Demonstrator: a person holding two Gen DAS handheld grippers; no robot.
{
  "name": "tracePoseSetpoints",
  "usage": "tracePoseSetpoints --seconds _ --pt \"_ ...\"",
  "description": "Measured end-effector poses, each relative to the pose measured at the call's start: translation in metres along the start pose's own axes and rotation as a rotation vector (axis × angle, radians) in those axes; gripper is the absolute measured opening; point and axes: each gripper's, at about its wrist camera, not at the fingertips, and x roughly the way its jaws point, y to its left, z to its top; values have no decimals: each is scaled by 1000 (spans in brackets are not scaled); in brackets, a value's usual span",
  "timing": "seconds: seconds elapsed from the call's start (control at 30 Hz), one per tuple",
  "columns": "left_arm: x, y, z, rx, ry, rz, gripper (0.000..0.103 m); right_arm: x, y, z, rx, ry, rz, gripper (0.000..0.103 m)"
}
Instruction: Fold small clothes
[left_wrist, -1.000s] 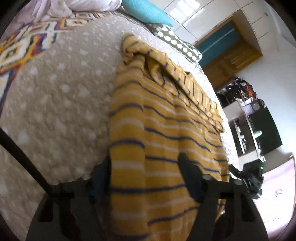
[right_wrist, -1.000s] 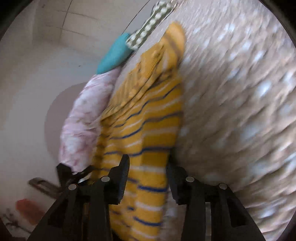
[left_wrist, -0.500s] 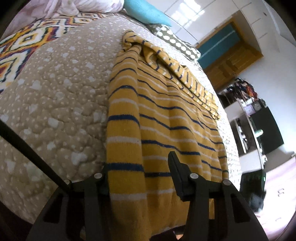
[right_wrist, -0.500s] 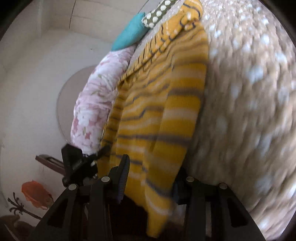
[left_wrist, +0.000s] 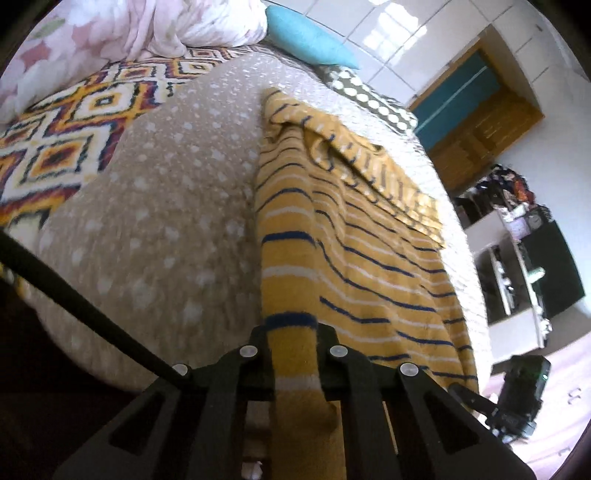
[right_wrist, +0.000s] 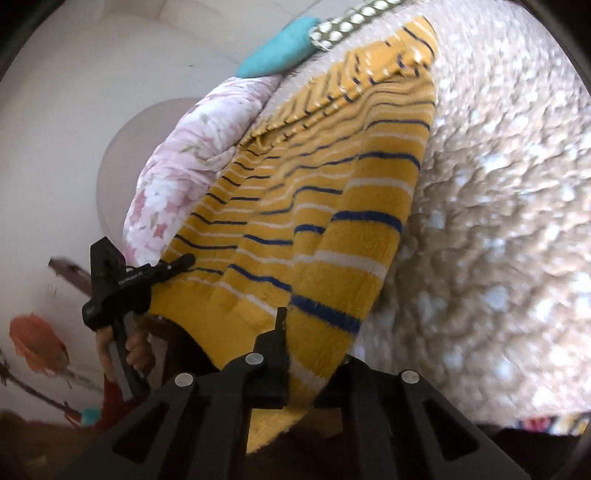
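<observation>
A yellow sweater with blue and white stripes lies stretched along the beige dotted quilt. Its hem hangs off the near bed edge. My left gripper is shut on one hem corner. My right gripper is shut on the other hem corner of the sweater. In the right wrist view the left gripper shows at the sweater's far corner, held by a hand. The sweater's folded collar and sleeves lie bunched at the far end.
A patterned blanket and a pink floral duvet lie on the bed's left side. A teal pillow and a dotted pillow sit at the head. Shelves and a dark cabinet stand beyond the bed.
Both grippers have closed from open onto the sweater's hem corners and pulled back toward the bed edge, drawing the sweater straighter.
</observation>
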Motion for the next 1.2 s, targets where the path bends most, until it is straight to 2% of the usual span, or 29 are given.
tracePoseSetpoints --seconds 0.07,0.17,0.27,0.4,0.5,0.63,0.73,0.83,1.0,1.03,1.17,1.2 --pt "-7 -5 -18 24 4 -4 7 -11 3 -9 -26 22 0 8" --pt "0 -11 -38 93 33 60 8 -15 3 -24 -54 64 -11 8" --pt "6 -7 -28 88 42 63 8 -16 -2 -22 -41 56 -11 8" --pt "0 -11 19 60 -20 10 8 -19 8 11 -71 2 -10 8" --pt "12 -27 72 80 -80 10 8 -23 22 56 -103 -83 -18 8" --pt "56 -38 147 27 -90 4 8 -20 25 130 -79 -225 -35 8" --pt "92 -39 179 -18 -69 10 8 -9 13 177 -25 -283 -40 8" --pt "125 -35 202 -67 -30 19 8 15 -2 208 24 -274 -76 8" --pt "157 -25 225 -133 31 -37 10 48 -30 243 92 -239 -121 11" --pt "159 -23 227 -144 35 -51 13 52 -36 248 115 -234 -112 16" --pt "173 -10 241 -249 46 -146 28 68 -68 276 240 -230 -68 47" --pt "177 -7 244 -273 50 -162 30 71 -75 283 264 -234 -62 49"
